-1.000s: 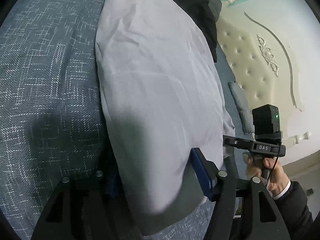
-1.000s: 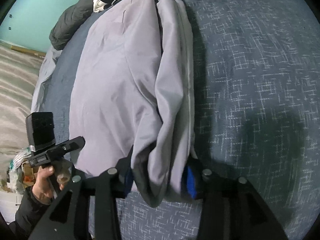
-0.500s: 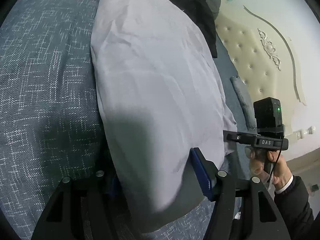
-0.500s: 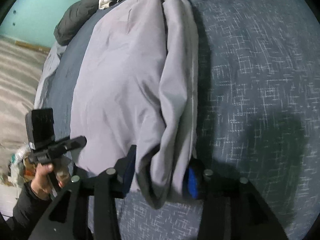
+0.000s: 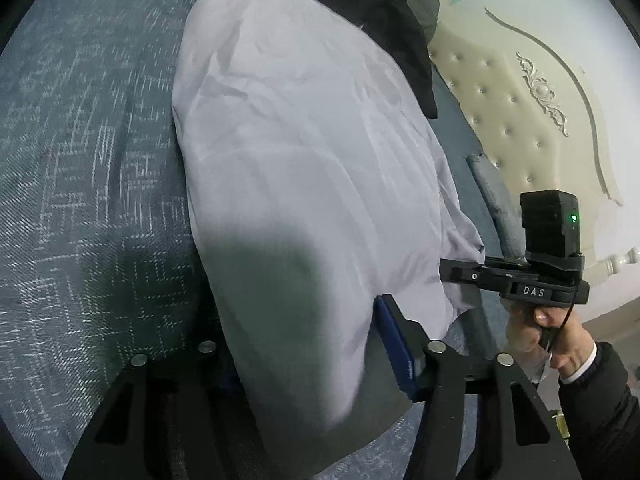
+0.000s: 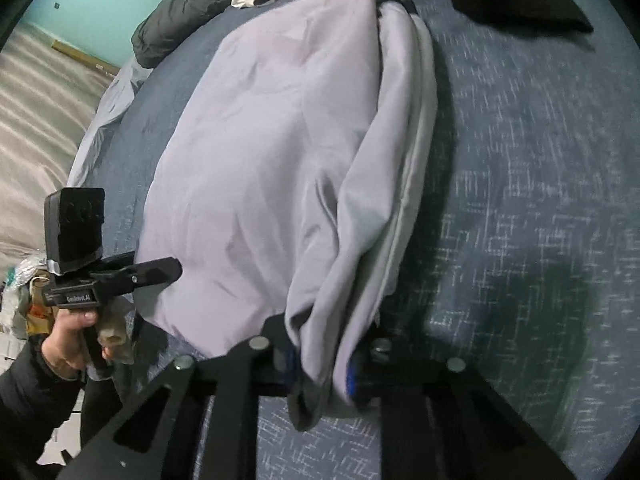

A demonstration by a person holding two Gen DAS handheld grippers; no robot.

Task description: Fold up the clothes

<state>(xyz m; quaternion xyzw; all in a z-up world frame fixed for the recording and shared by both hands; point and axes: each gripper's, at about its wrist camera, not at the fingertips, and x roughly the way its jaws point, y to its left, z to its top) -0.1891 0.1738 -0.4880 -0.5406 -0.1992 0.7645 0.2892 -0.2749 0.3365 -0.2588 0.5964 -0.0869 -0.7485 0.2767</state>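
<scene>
So the pale lilac, thin, slightly wrinkled garment [image 5: 304, 168] is lying lengthwise on the blue-grey crosshatch-patterned bedspread [image 5: 88, 184], already folded in along its right side. The right gripper [image 6: 320, 372] has just been closing and now pinches the bunched hem corner tight. The left gripper [image 5: 304, 364] has been narrowing too, with the other corner between its jaws; can't tell if it's actually clamped.
</scene>
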